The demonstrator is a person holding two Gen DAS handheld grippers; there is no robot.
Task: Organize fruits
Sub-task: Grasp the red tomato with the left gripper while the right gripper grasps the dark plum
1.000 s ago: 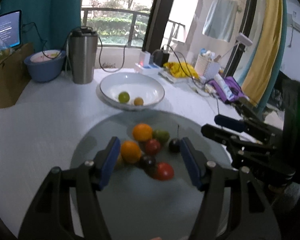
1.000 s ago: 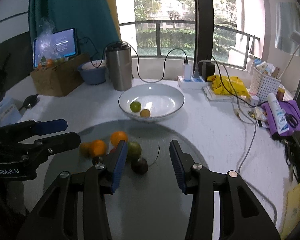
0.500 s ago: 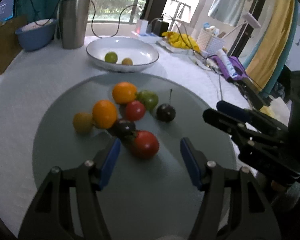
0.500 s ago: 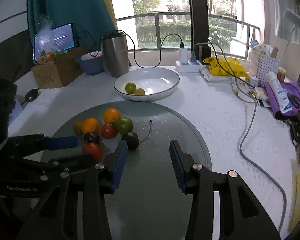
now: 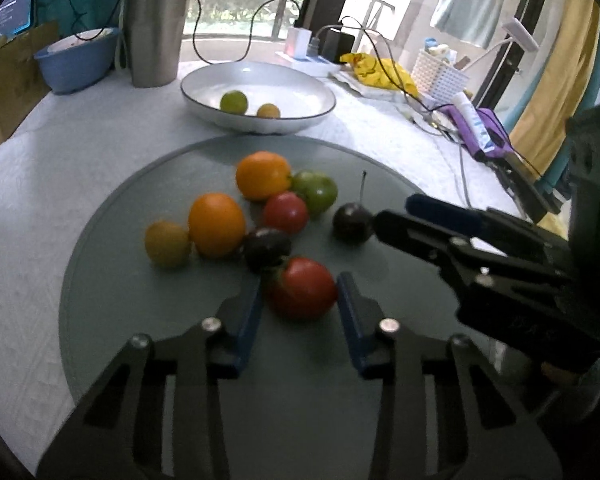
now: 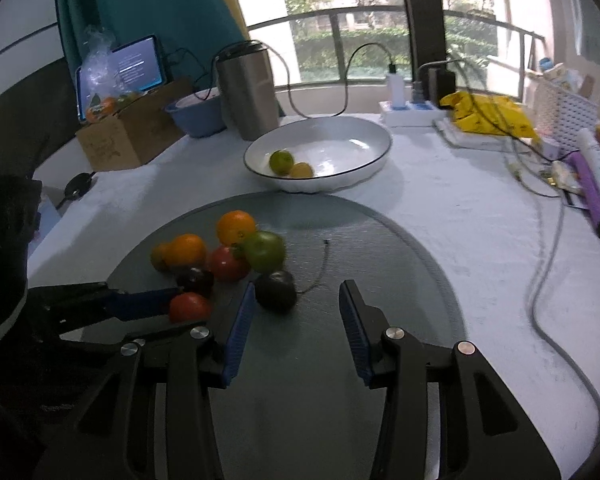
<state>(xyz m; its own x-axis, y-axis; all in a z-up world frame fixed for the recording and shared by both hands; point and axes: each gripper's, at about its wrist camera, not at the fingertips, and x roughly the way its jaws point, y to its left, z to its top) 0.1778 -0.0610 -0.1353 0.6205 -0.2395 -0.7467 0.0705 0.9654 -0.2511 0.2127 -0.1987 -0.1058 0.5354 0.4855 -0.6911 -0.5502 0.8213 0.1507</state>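
Your left gripper (image 5: 299, 292) jaws have just closed around the soft, smooth red tomato (image 5: 304, 288); squeeze its widest middle gently.

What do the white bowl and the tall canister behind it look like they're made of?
White bowl: glazed ceramic by the look, with a glossy sheen and a thin dark rim line; melamine is possible. Tall canister: brushed stainless steel, grey with a dull vertical sheen, and a dark lid.

A lived-in home room by a balcony: teal and yellow curtains (image 6: 148, 12), a railing with greenery (image 6: 360, 20) outside, a hanging towel (image 5: 472, 8), and a cloth-covered bench (image 6: 440, 200) cluttered with chargers and a white basket (image 5: 440, 76).
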